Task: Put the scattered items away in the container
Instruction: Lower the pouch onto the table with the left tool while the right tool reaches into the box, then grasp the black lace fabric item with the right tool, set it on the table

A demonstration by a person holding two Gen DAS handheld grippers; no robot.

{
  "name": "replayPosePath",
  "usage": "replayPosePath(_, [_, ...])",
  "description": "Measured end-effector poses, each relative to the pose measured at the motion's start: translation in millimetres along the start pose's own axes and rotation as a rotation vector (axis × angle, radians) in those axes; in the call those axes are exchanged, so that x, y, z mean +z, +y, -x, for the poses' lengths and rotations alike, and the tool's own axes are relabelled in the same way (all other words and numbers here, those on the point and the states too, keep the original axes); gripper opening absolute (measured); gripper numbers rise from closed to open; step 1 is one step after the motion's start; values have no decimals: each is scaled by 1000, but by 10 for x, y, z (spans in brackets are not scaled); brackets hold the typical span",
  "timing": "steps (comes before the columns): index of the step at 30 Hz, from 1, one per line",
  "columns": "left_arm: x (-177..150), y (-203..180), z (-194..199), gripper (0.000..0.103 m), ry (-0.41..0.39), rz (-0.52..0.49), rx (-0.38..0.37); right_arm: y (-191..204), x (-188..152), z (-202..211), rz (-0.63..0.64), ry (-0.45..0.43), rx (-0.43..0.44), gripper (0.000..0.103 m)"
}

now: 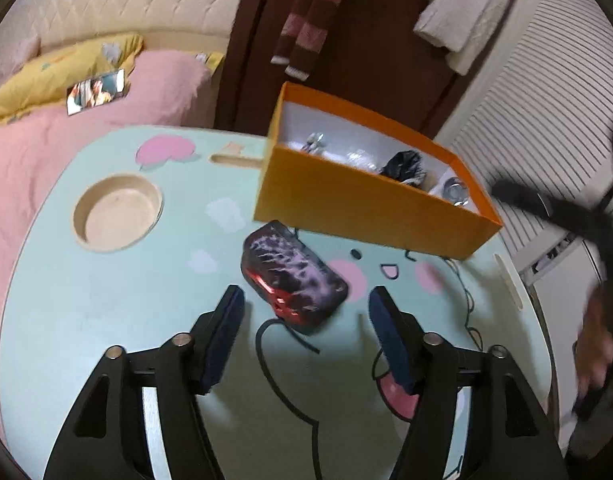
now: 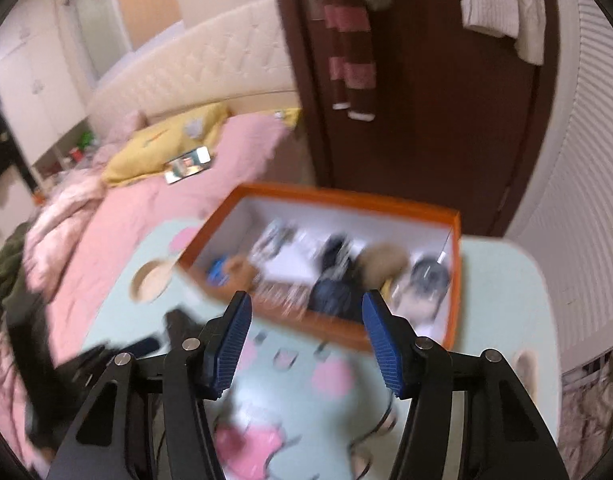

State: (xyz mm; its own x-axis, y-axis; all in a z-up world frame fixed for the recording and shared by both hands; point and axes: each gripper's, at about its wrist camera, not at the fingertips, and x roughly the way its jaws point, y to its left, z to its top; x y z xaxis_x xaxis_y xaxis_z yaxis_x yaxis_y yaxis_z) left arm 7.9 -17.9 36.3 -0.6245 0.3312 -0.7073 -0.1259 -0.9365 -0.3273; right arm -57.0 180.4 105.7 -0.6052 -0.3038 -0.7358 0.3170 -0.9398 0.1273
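Note:
An orange box (image 1: 358, 208) with a white inside stands at the back of a pale green cartoon-printed table (image 1: 106, 288). Several small items lie in it. A dark pouch with a purple pattern and red trim (image 1: 292, 276) lies on the table just in front of the box. My left gripper (image 1: 304, 298) is open, its blue-padded fingers on either side of the pouch's near end, not touching it. My right gripper (image 2: 306, 306) is open and empty, above the near wall of the orange box (image 2: 452, 280). The right wrist view is blurred.
A round recess (image 1: 116, 210) and a slot (image 1: 236, 160) are set into the table's back left. A bed with pink bedding (image 1: 38, 160) borders the table on the left. A brown door (image 1: 366, 60) and a white louvred panel (image 1: 546, 120) stand behind.

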Motion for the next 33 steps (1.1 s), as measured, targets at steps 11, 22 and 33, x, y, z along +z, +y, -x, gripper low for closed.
replayPosePath(11, [-54, 116, 64, 75, -109, 51, -12, -125, 284, -876, -28, 193, -2, 40])
replayPosePath(22, [-96, 423, 28, 75, -96, 182, -51, -182, 308, -755, -43, 120, -8, 14])
replayPosePath(33, [-113, 485, 53, 75, -116, 212, -59, 77, 387, 104, -63, -65, 100, 13])
